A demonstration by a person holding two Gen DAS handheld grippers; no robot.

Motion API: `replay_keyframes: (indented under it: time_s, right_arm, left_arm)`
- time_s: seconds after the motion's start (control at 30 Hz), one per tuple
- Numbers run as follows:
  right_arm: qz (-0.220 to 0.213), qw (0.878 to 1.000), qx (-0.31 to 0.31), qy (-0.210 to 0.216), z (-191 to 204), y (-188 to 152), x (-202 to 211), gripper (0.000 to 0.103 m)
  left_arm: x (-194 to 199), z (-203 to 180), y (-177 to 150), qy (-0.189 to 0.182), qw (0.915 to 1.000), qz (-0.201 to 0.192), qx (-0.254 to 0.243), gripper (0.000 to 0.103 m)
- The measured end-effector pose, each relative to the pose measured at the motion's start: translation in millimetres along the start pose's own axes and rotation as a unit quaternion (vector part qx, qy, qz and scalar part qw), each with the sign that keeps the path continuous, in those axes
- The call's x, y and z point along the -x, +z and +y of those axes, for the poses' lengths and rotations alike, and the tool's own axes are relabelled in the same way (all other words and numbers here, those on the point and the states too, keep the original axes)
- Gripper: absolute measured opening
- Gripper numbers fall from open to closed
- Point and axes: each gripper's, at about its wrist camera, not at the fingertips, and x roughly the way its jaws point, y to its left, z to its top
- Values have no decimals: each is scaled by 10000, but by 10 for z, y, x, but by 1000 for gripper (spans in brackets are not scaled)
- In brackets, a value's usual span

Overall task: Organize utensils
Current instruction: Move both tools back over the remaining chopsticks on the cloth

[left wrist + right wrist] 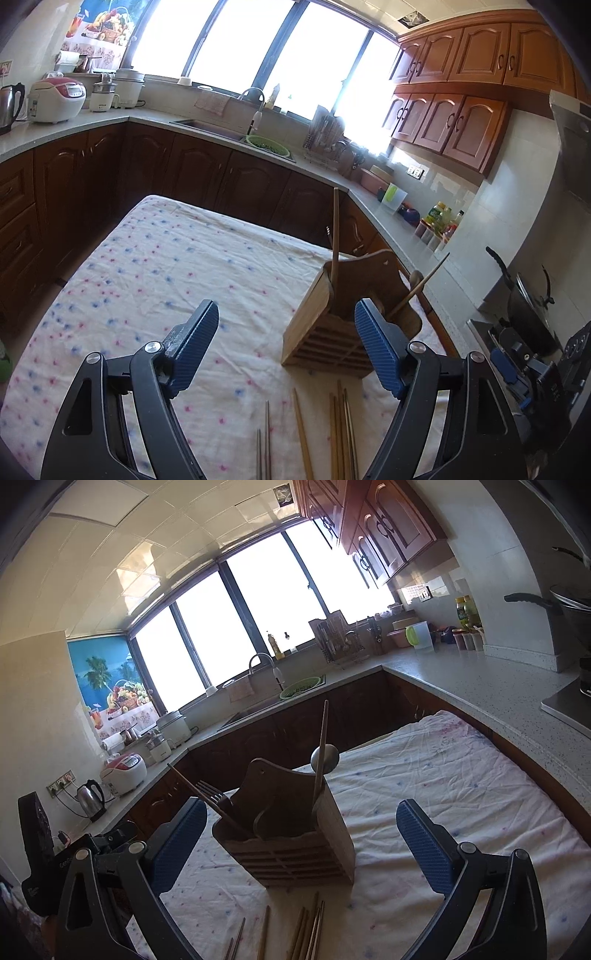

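Two grippers, both standing wide with nothing between the pads! The left gripper [286,325] hangs over the dotted tablecloth [155,266], its blue fingers [195,347] bare. The right gripper [301,830] frames the wooden utensil holder [295,853], jaws clear of it on both sides.

That holder stands upright on the cloth and already carries a long wooden handle [322,746], a fork [211,792], a spoon [325,758] and a thin stick leaning out at an angle [424,284].

Just in front of it, flat on the cloth, lie the loose chopsticks [341,432], a bundle of wooden ones side by side, with a darker pair [264,443] slightly apart to the left.

My read on handling: these sticks look light, stiff and thin, likely to roll or slip between ribbed pads. Best taken near mid-length, pads across the shaft, one or a tight pair at once, since the cloth underneath is soft and wrinkled and may bunch up under the fingertips.
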Motion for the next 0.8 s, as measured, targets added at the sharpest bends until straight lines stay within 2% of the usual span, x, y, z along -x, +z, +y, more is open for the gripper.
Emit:
replay_keyframes:
  time_s: [0.4,0.63,0.8]
  right_arm:
    - [634,9977,-2,-231,-101,-523,233,103]
    - [987,9944,110,-358,-128,-791,252,103]
    - [1111,9929,74,-425,-161,-855,224,103]
  left_arm:
    - [191,154,-600,214,9977,620,-197,78]
    - [163,281,-804,401,9947,904,-292,78]
    - [116,330,-886,484,9927,1063,-305,78]
